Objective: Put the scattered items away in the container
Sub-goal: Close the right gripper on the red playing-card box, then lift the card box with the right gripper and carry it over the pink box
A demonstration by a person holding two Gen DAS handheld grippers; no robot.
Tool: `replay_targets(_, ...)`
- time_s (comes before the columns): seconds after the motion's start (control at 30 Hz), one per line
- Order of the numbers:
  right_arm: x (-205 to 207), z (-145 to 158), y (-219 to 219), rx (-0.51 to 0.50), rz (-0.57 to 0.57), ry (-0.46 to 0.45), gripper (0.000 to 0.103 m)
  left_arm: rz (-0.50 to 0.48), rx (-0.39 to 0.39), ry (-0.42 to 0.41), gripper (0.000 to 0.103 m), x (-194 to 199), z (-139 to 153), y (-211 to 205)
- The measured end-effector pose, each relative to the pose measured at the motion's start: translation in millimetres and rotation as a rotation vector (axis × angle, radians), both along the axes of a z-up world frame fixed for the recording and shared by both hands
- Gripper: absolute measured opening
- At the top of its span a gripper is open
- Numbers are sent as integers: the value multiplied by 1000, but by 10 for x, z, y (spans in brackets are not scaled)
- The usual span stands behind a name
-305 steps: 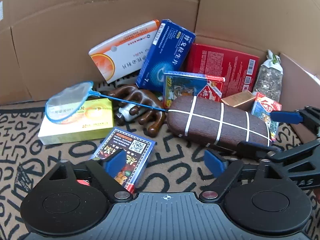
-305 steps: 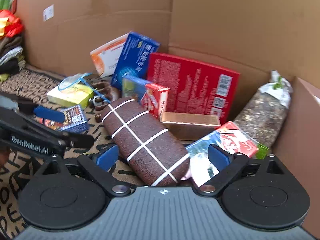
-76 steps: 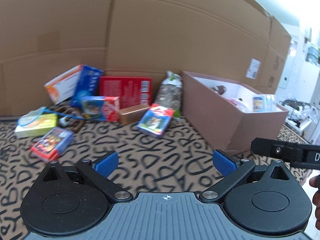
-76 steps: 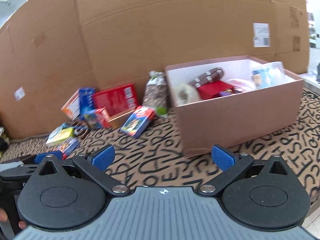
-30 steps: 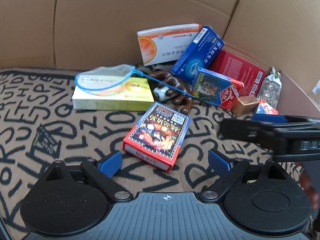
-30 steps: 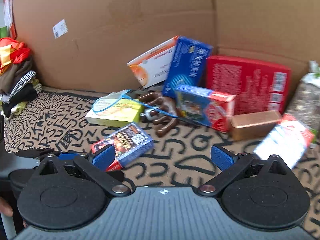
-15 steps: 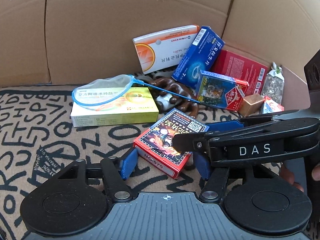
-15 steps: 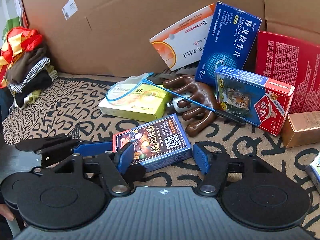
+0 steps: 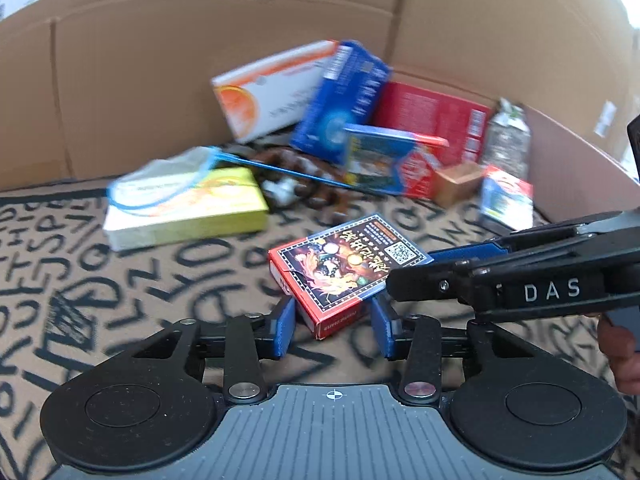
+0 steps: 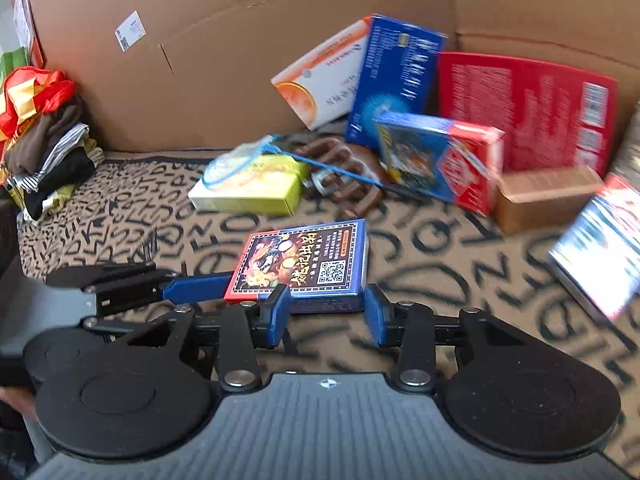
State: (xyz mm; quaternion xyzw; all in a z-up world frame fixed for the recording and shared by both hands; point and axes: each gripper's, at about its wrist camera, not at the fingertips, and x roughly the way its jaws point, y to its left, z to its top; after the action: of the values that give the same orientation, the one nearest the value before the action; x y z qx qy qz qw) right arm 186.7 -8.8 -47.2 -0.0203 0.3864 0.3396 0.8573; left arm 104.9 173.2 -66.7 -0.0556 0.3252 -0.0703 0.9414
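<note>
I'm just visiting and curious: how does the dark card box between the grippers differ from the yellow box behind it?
The card box is dark with a QR code and bare on top; the yellow box is pale and lies under a blue net. Both lie flat on the lettered mat.

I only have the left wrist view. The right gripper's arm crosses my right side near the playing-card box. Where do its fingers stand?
Observer: The right gripper has its fingers apart at the long blue side of the playing-card box.
Operator: Anything beyond the yellow box, off my left edge?
Observer: A pile of folded clothes against the cardboard wall.
Operator: What is at the card box's red end?
Observer: One blue finger of the left gripper meets it.
</note>
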Motion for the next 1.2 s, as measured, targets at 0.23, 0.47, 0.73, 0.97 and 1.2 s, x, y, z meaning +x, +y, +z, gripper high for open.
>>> replay_targets(0.23, -385, -3, -621, 18, -88, 36, 47, -154, 21, -9, 44, -258, 31, -454)
replay_targets(0.47, -527, 52, -953, 36, -148, 14, 60, -180, 33, 3, 62, -334, 24, -609)
replay_targets(0.73, -443, 1, -849, 30, -66, -29, 69, -181, 64, 8, 75, -275, 3, -599)
replay_targets(0.97, -321, -85, -808, 66, -64, 2, 75, -198, 66, -3, 77, -208, -13, -601)
replay_targets(1.2, -213, -36, -560, 56, -62, 10, 84, -208, 71, -17, 80, -171, -33, -629)
